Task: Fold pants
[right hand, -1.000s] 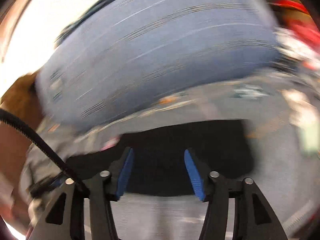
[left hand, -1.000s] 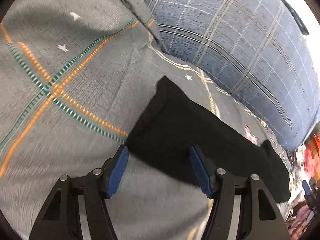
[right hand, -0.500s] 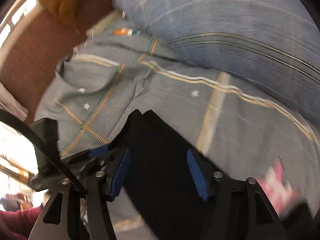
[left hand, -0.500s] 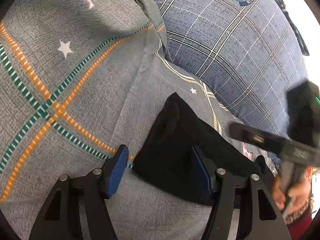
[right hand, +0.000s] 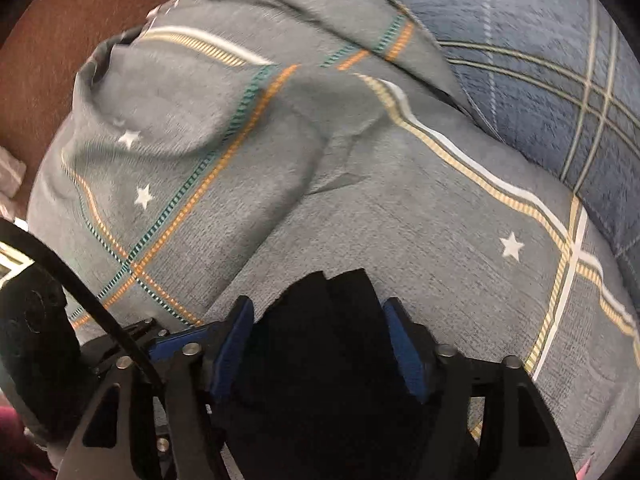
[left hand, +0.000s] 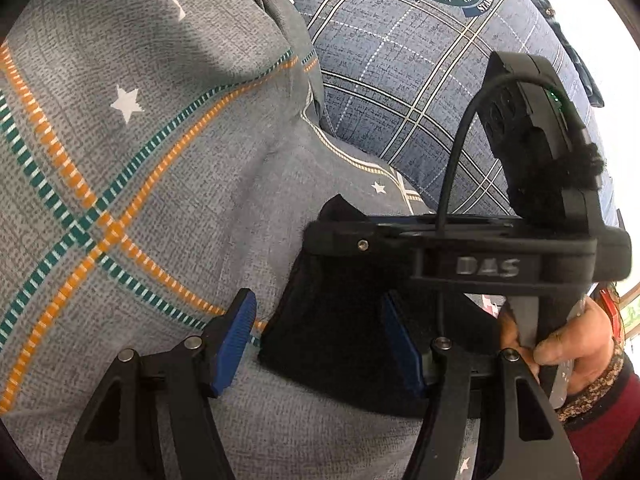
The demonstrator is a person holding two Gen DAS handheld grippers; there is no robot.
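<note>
Black pants (left hand: pixel 336 332) lie on the sheet (left hand: pixel 132 184) between both spread grippers: left gripper (left hand: pixel 320 344), right gripper (right hand: pixel 320 344). Contact is unclear, the far end hidden.

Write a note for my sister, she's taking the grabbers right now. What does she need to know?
Left gripper: open, holding nothing, at the black pants' edge.
Right gripper: open, with the pants between its fingers but not pinched.
The pants lie as a small folded bundle on the grey star bedsheet, beside the blue plaid pillow.
Left: probably grip, finish and flatten the fold.
</note>
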